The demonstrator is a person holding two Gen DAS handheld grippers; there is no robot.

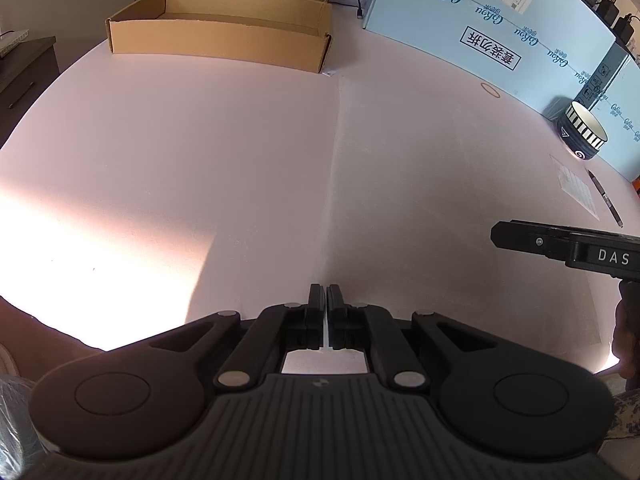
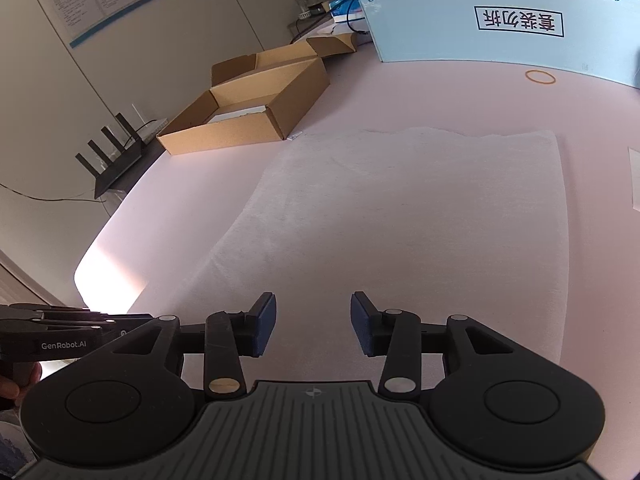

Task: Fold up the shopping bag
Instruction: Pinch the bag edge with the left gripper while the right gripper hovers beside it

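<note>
A: Shopping bag (image 2: 420, 220) lies flat on the bench (image 1: 160, 160), near the cardboard box (image 2: 256, 108).
B: One fold looks done. Left gripper (image 1: 324, 300) fingers nearly clenched at its edge, grip unclear; right gripper (image 2: 313, 322) fingers released. Next needs fresh edge grips.

Both grippers are matte black with round pivot discs. The right gripper (image 2: 313, 324) has dark blue pads. Silver screws dot the left gripper (image 1: 325, 312)
</note>
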